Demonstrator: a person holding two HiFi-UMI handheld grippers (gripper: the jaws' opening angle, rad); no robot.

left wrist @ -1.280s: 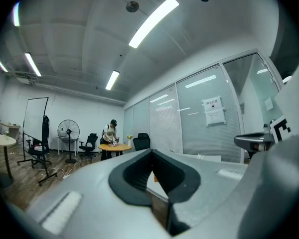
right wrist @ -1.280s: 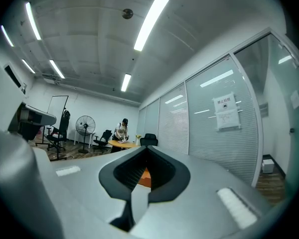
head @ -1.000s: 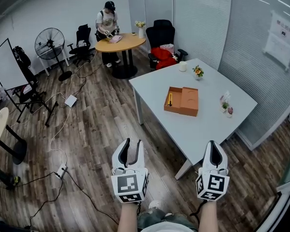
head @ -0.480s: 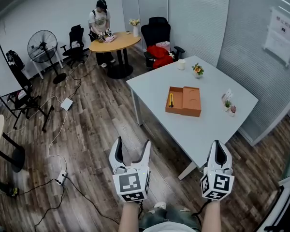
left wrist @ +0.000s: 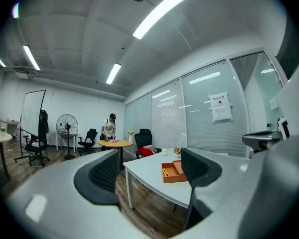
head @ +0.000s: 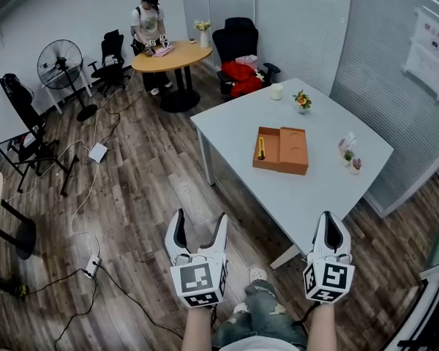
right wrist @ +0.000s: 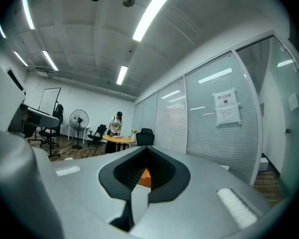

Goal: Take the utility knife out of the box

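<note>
This is the approach step: nothing is gripped yet. The orange box [head: 281,150] lies open on the white table [head: 307,192], with the yellow utility knife [head: 261,148] inside along its left wall. Both grippers hang well short of the box, off the table — the left gripper [head: 200,229] spread and empty, the right gripper [head: 329,227] pressed together. Next, I judge, one must reach over the box and straddle the knife, jaws apart.

The box [head: 282,150] is orange, and the utility knife [head: 260,149] in it is yellow with black. Beneath the box, the worktop [head: 314,196] is pale grey-white. The left gripper [head: 200,227] and right gripper [head: 329,222] are white with black pads and black-and-white square markers. The floor [head: 146,189] is brown wood-grain planks.
</note>
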